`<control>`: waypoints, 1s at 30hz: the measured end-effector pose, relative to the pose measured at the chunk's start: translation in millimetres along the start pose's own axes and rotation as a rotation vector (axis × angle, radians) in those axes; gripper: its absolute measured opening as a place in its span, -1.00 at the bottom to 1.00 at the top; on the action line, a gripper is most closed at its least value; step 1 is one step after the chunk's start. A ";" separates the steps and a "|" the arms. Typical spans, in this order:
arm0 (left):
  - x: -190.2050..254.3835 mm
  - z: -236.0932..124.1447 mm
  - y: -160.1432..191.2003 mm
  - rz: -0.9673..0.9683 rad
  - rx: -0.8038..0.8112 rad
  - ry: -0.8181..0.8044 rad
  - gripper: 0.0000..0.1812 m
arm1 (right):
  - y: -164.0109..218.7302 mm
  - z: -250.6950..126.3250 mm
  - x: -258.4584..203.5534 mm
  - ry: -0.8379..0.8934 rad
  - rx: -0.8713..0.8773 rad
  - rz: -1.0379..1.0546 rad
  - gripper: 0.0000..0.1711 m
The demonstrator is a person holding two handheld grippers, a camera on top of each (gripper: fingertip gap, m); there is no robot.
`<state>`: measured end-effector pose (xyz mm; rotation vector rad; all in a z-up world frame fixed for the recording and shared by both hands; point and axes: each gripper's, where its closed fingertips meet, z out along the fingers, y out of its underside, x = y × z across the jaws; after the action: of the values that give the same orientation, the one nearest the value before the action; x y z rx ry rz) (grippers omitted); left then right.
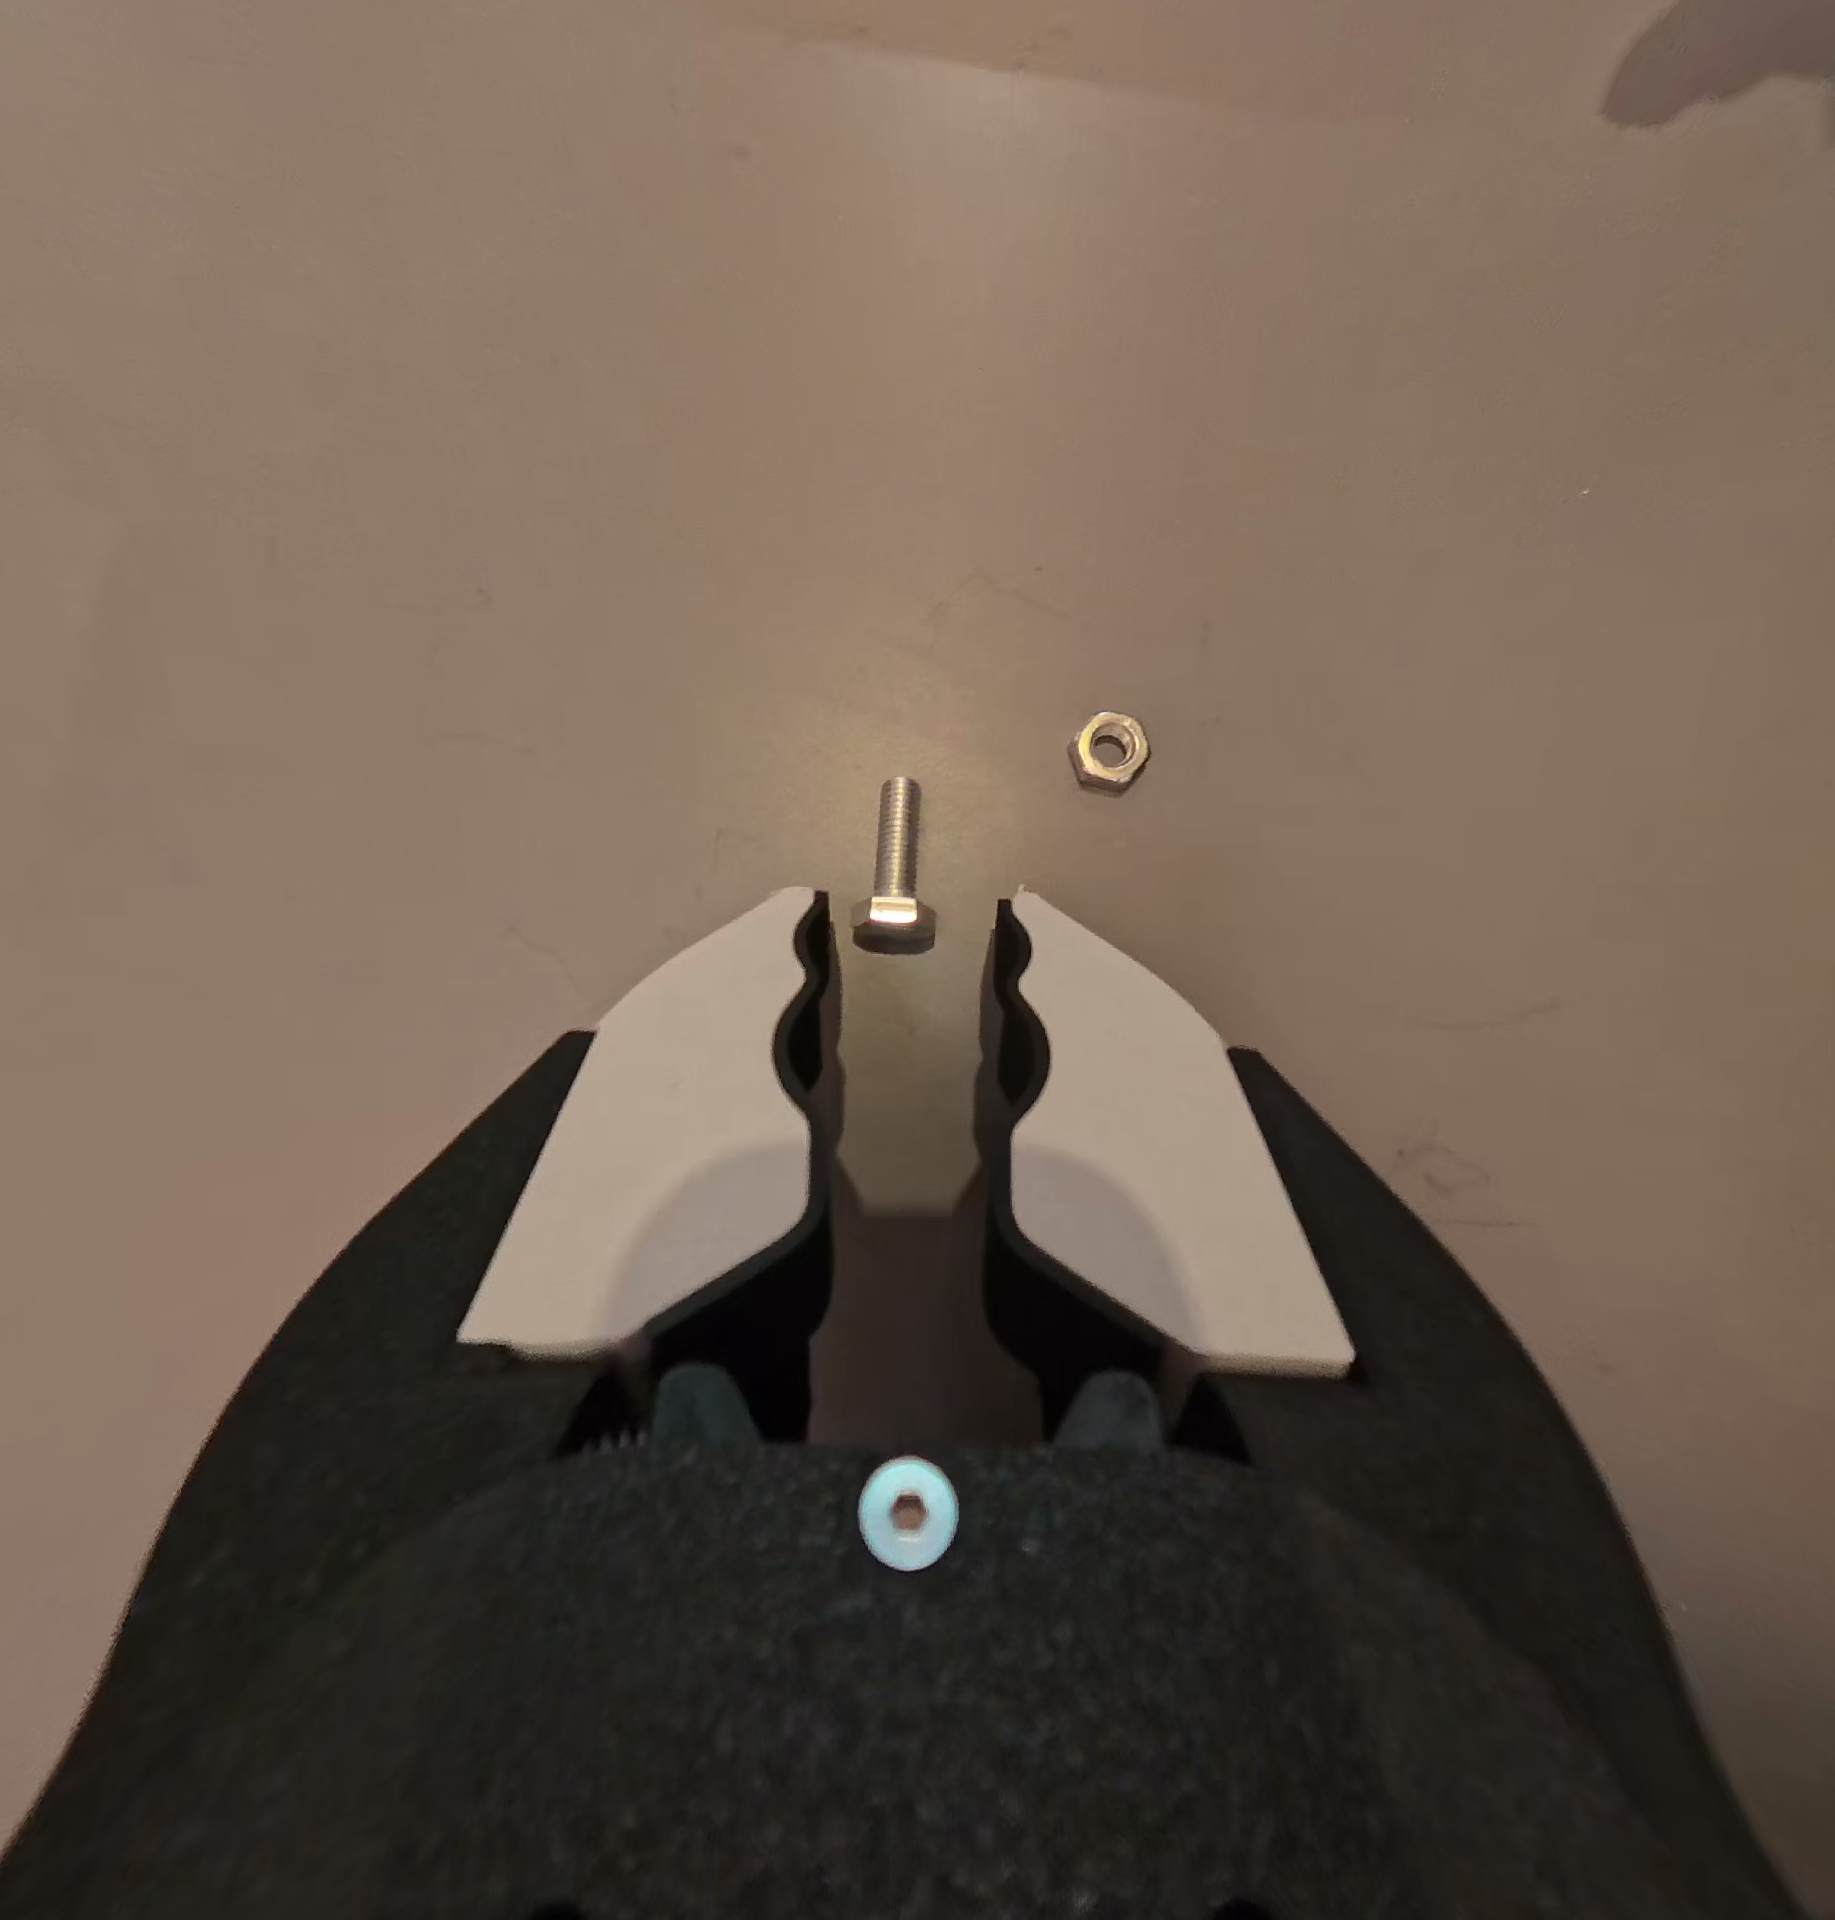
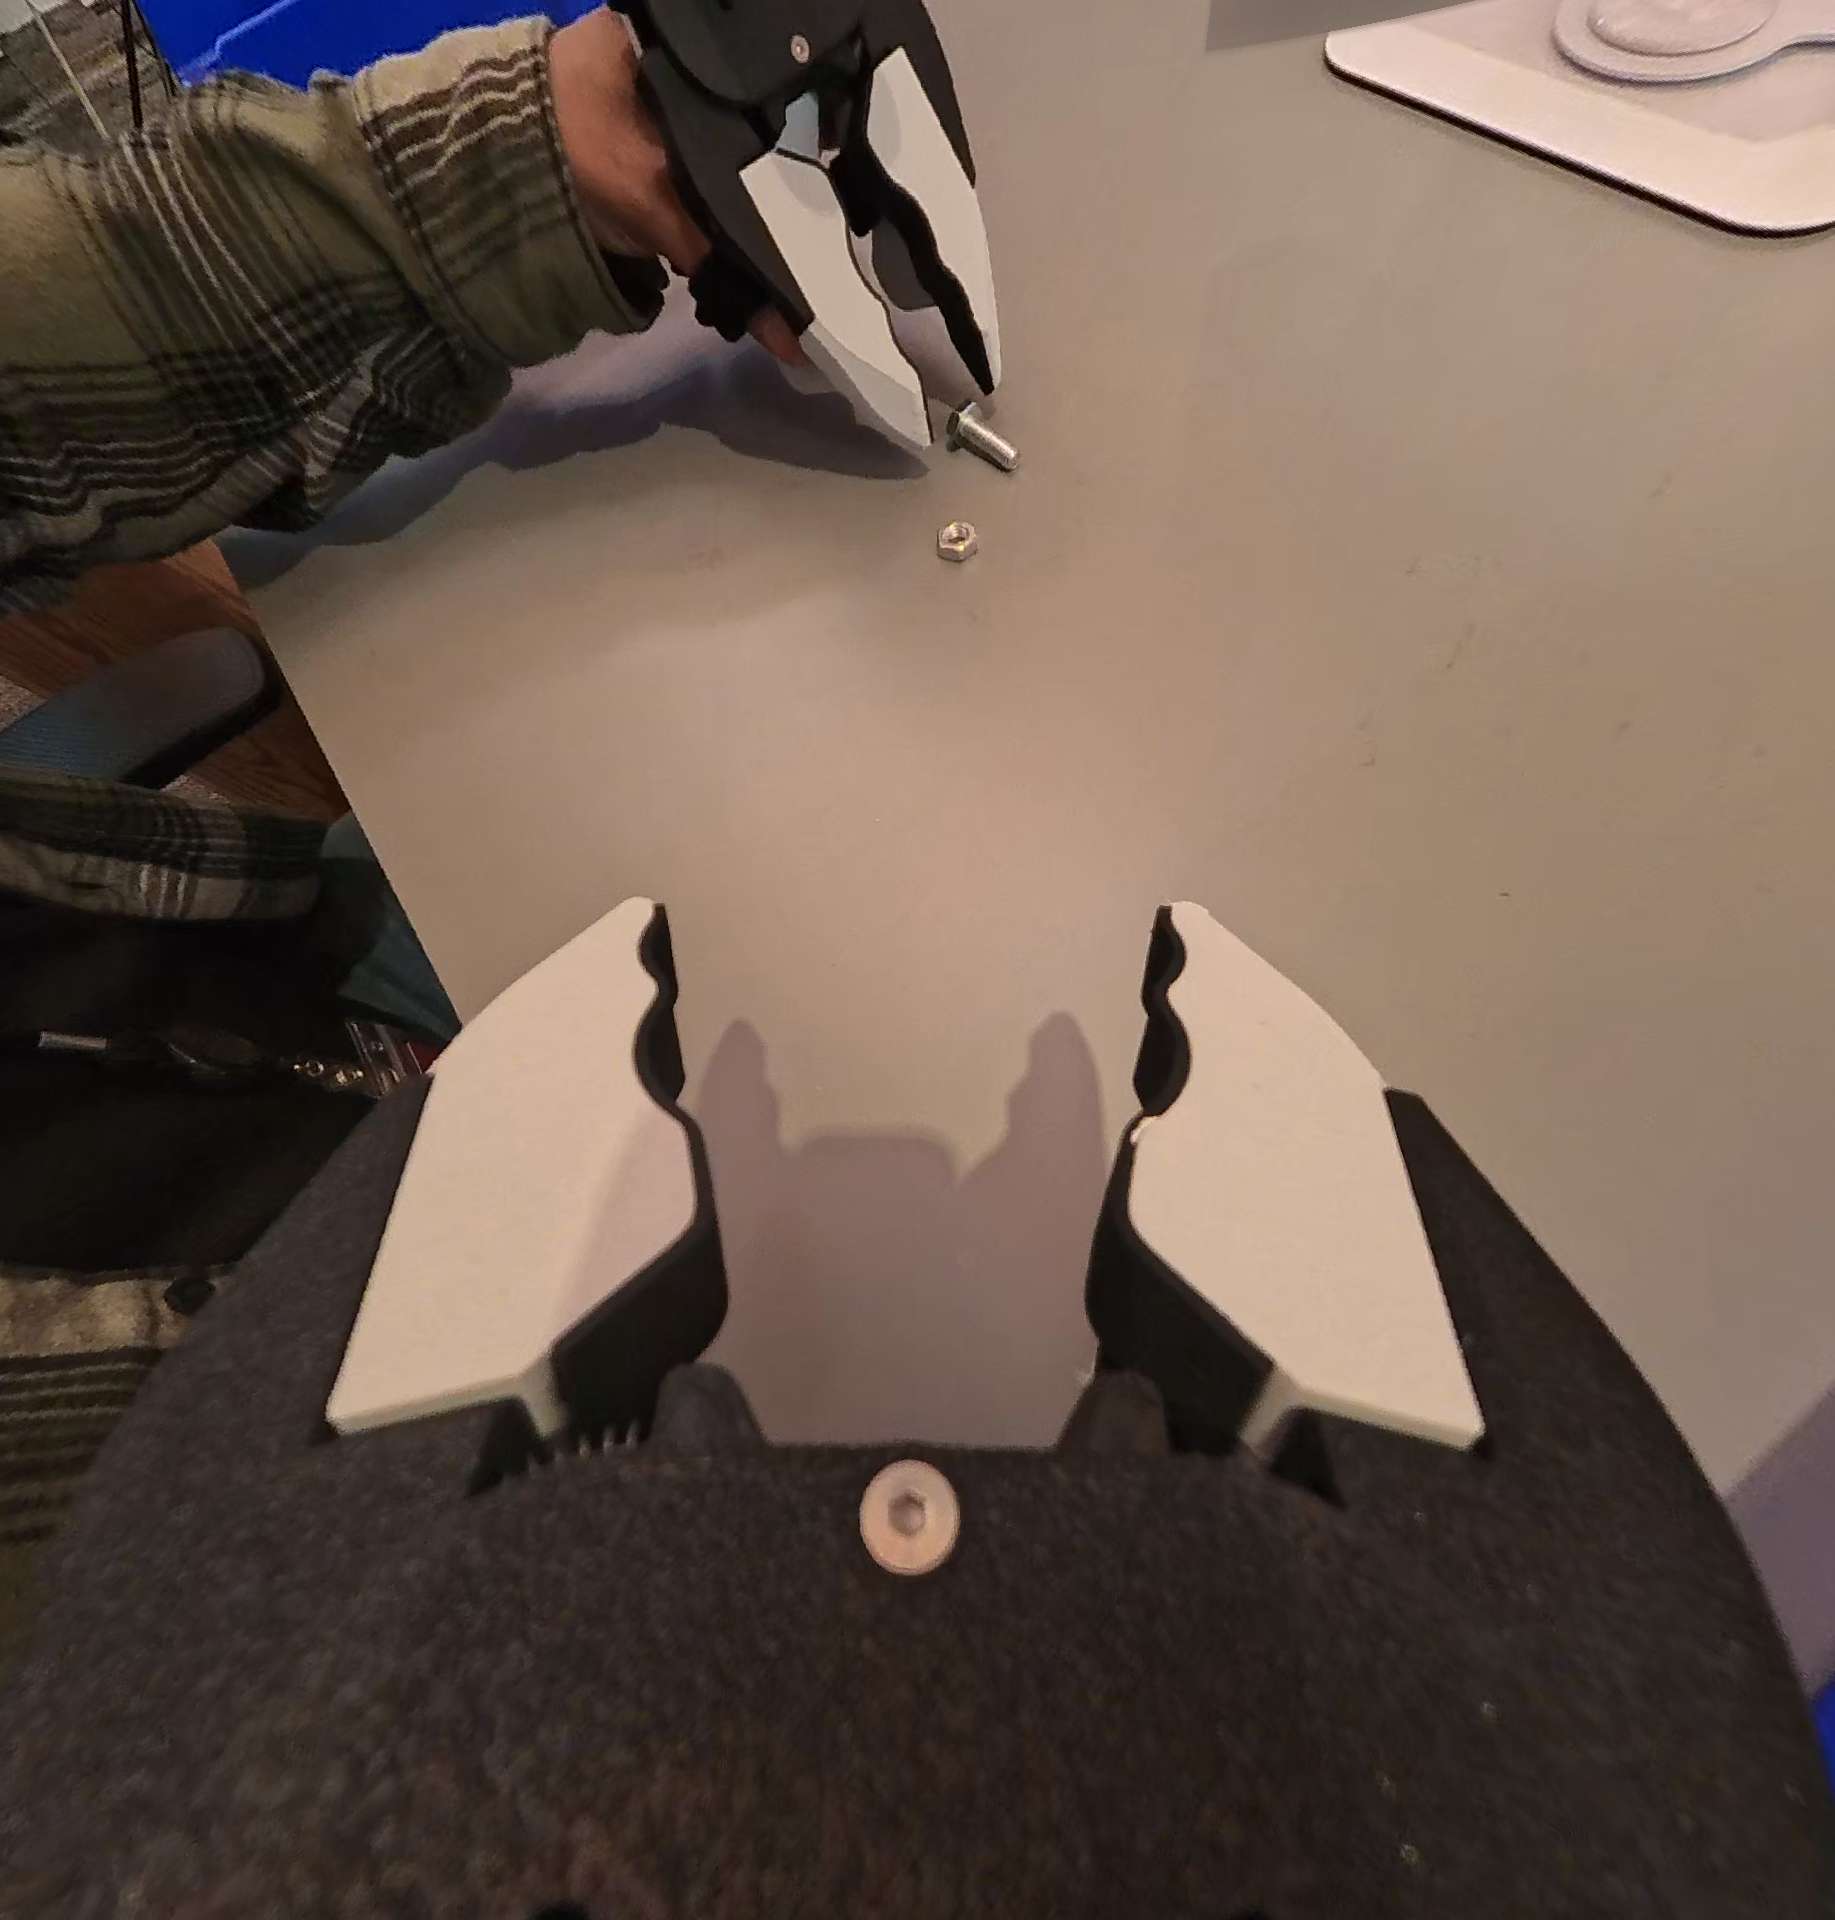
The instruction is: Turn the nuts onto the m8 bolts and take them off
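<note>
The left black-and-white two-finger tool [image 1: 908, 904] points steeply down with its fingers parted by a narrow gap and nothing between them, and in the right wrist view it [image 2: 957, 414] is gripped by a bare hand [image 2: 622, 166] coming out of an olive plaid sleeve [image 2: 217, 312], the forearm reaching in from the left. The right black-and-white two-finger tool [image 2: 911, 914] sits lower and well back from the left one. Its white fingers with black wavy pads [image 2: 661, 997] are spread wide and hold nothing.
</note>
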<state>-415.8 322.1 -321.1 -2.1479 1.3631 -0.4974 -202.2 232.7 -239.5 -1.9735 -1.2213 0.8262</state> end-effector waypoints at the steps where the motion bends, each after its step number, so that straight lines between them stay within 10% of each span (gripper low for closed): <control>1: -0.2 0.3 0.6 -0.002 0.000 0.000 -0.68 | 0.3 -0.1 0.2 0.001 -0.001 0.000 0.01; 30: -0.7 -7.2 -3.4 0.110 0.206 -0.002 -0.82 | -2.5 -5.7 -3.6 -0.004 0.015 -0.003 -0.01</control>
<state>-417.7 322.1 -313.4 -1.8978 1.3577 -0.5658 -200.2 229.1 -233.6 -1.9586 -1.2167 0.8358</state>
